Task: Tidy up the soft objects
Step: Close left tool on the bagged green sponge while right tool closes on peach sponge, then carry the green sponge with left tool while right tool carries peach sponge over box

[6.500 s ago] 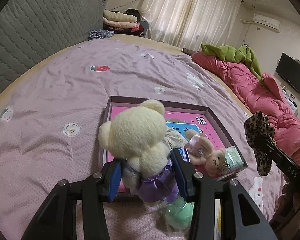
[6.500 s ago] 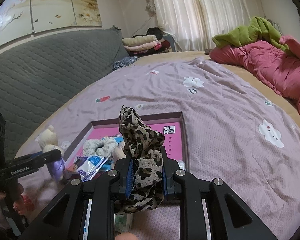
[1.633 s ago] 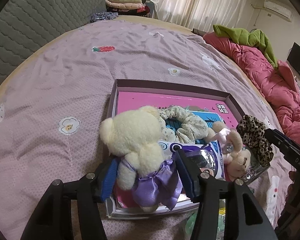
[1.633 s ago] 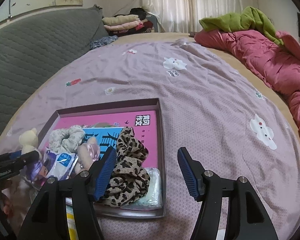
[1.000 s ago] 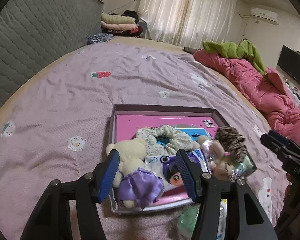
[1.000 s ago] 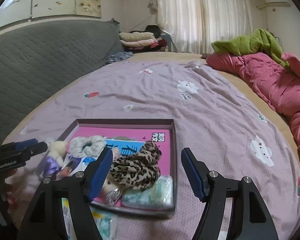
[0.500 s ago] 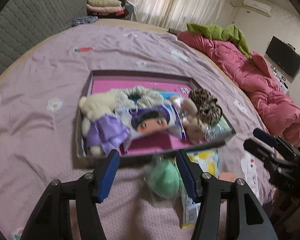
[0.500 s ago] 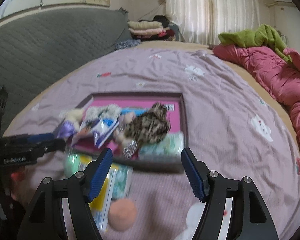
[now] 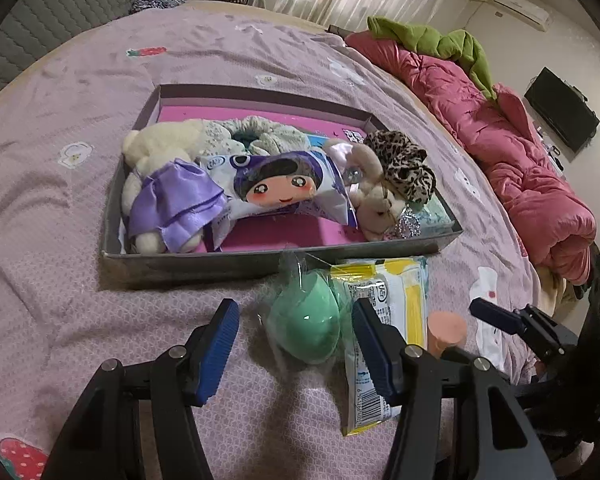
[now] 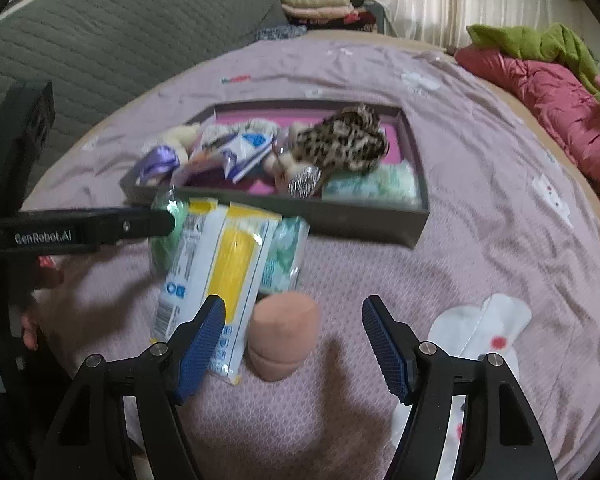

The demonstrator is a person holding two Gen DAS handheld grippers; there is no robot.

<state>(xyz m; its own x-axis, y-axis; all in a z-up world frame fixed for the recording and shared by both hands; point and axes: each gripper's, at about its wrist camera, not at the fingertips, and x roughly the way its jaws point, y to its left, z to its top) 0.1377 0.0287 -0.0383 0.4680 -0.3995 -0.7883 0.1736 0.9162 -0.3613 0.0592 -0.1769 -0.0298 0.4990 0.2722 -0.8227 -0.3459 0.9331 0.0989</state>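
A dark box (image 9: 188, 264) on the bed holds a cream bear in a purple dress (image 9: 160, 172), a cartoon-face packet (image 9: 284, 190), a floral scrunchie (image 9: 260, 134), a small pink bunny (image 9: 370, 188) and a leopard scrunchie (image 9: 404, 166). In front of the box lie a green sponge in clear wrap (image 9: 304, 326), a yellow-and-white packet (image 10: 220, 264) and a peach sponge (image 10: 282, 334). My left gripper (image 9: 294, 338) is open with the green sponge between its fingers, untouched. My right gripper (image 10: 294, 334) is open around the peach sponge, pads apart from it.
A white pad with red spots (image 10: 482, 328) lies right of the peach sponge. A pink quilt (image 9: 512, 152) and green cloth (image 9: 432, 38) are heaped at the right. A grey quilted headboard (image 10: 112, 36) and folded clothes (image 10: 320, 2) stand beyond the purple sheet (image 9: 52, 184).
Both grippers have let go of the bear and the leopard scrunchie, which now lie in the box. Both have drawn back and dipped towards the sponges in front of the box.
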